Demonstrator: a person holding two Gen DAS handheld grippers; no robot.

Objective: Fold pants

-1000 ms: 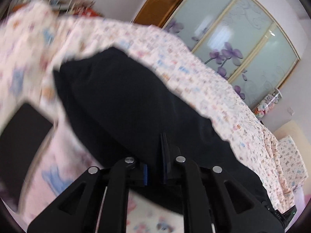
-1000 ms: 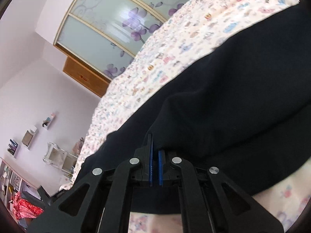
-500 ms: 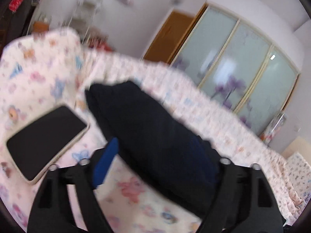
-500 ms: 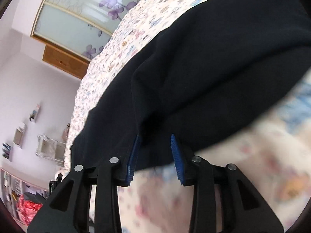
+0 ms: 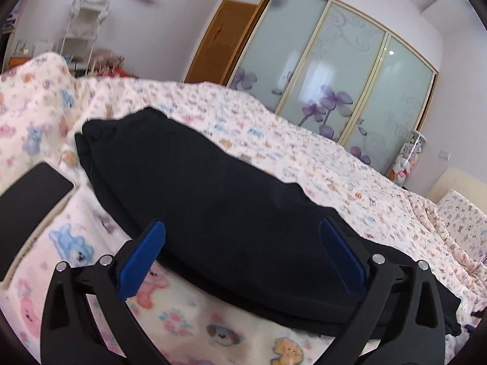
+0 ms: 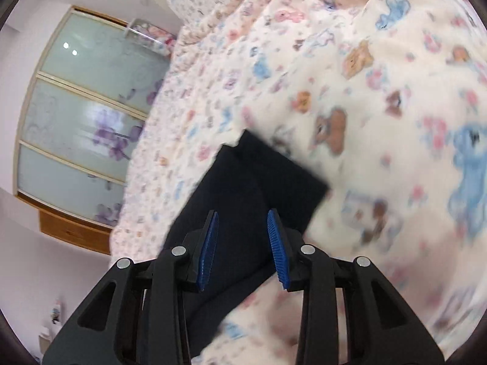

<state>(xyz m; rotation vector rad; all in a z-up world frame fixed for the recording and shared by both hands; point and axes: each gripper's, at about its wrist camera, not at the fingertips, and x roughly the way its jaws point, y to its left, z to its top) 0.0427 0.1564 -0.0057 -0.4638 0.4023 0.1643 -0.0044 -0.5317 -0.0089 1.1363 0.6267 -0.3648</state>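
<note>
1. Pants (image 5: 219, 200): black, folded into a long thick bundle, lying on the blanket (image 5: 274, 140) w/ cartoon-bear print; the layered edges show along the near side.
2. Left gripper (image 5: 240, 255): jaws spread wide, blue pads (image 5: 143, 255) apart, one on each side of the pants' near edge. Nothing pinched; can't tell if the pads touch the cloth.
3. Right gripper (image 6: 243, 249): jaws also apart, though less so than the left. It's above one squared end of the pants (image 6: 258, 194), fabric seen btwn the pads but not clamped.
4. Tablet (image 5: 27, 206): dark screen, pale rim, flat on the blanket just left of the pants in left wrist view, not touching them.
5. Wardrobe (image 5: 334, 70): frosted sliding doors w/ purple flowers, behind the pants across the bed; also in right wrist view (image 6: 79, 121), which is partly blurred.
6. White wire shelf (image 5: 82, 27): against the wall, beyond the pants' far end.
</note>
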